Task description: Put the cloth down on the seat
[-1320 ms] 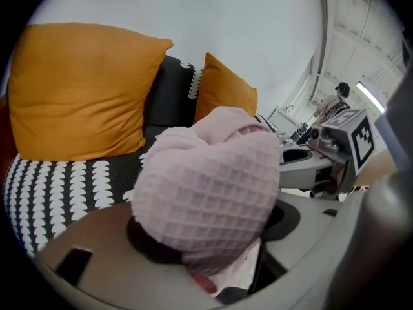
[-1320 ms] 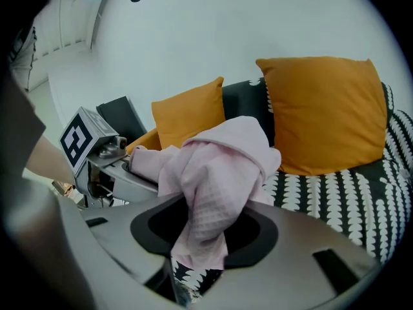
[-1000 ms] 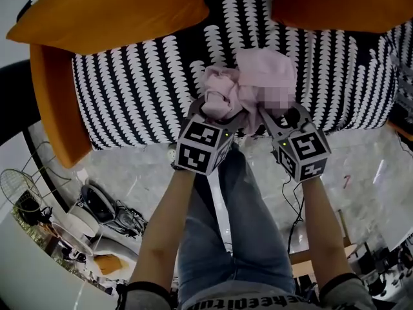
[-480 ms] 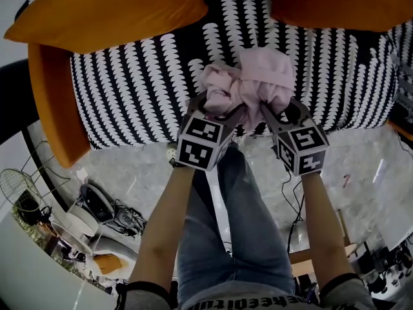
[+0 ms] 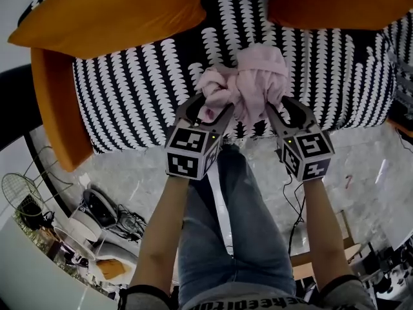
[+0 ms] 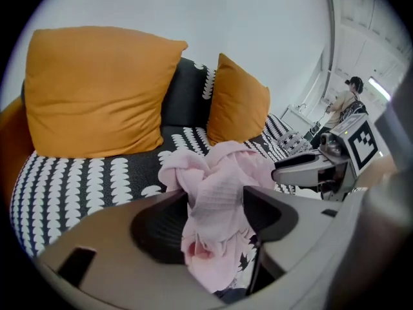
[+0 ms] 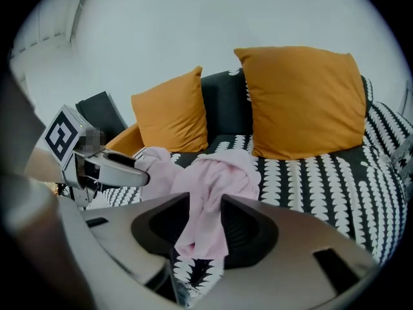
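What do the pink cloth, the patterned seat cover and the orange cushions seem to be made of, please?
The pink cloth looks like soft woven cotton, matte, with a faint waffle-like grid and crumpled folds. The seat cover seems a printed matte fabric, pulled taut. The orange cushions look like plain matte textile over soft filling, puffed with creases.

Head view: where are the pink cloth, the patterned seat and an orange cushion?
pink cloth (image 5: 258, 70), head view, bunched upper fold.
patterned seat (image 5: 129, 102), head view, bare cover left of the cloth.
orange cushion (image 5: 110, 11), head view, middle of its face.

Lab mock-up lounge — patterned sofa (image 5: 129, 89), orange cushions (image 5: 110, 11), floor cables (image 5: 126, 223).
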A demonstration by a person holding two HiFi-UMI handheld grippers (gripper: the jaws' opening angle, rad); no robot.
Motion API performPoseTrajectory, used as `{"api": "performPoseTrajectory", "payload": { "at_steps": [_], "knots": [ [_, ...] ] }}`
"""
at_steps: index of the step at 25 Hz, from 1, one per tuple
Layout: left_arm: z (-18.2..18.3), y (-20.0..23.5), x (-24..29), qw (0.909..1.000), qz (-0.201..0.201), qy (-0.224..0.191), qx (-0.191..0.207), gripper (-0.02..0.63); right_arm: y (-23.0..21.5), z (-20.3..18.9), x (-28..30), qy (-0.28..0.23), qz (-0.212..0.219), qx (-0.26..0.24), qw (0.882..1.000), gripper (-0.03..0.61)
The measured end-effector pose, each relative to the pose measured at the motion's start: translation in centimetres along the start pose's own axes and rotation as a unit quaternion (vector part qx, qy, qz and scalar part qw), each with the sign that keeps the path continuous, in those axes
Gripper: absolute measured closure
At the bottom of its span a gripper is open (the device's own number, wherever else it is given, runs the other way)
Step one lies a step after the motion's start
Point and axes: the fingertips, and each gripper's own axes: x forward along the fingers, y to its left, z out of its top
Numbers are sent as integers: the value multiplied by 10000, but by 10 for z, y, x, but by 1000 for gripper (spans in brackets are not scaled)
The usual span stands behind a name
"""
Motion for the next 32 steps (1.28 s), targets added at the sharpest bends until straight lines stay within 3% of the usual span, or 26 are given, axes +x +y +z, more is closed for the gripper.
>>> {"api": "performPoseTrajectory", "payload": {
  "at_steps": [5,8,10,13,18,23,26,32],
  "knots": [
    [11,0,-30,9999,57,-94,23,386,26,23,-19,-116,99,-71,9999,440],
    [17,-3,-37,9999,79,-89,67,463,39,33,-28,-134,137,-132,9997,443],
    [23,-3,-42,9997,128,-138,168,514,44,41,-33,-255,72,-169,9995,510],
    [26,0,-48,9994,42,-193,278,531,55,50,-35,-430,-27,-218,9988,576],
    [18,3,-59,9983,-135,-292,486,591,84,53,-37,-732,13,-203,9971,583],
    [21,-45,-89,9906,-569,-418,1171,592,108,53,-79,-1268,-82,-114,9918,583],
    [21,-68,-116,9859,-853,-468,1363,592,131,57,-105,-1453,-76,-71,9893,583],
    [55,-111,-188,9696,-1440,-863,1781,592,172,85,-165,-1972,-302,26,9799,583]
  ]
}}
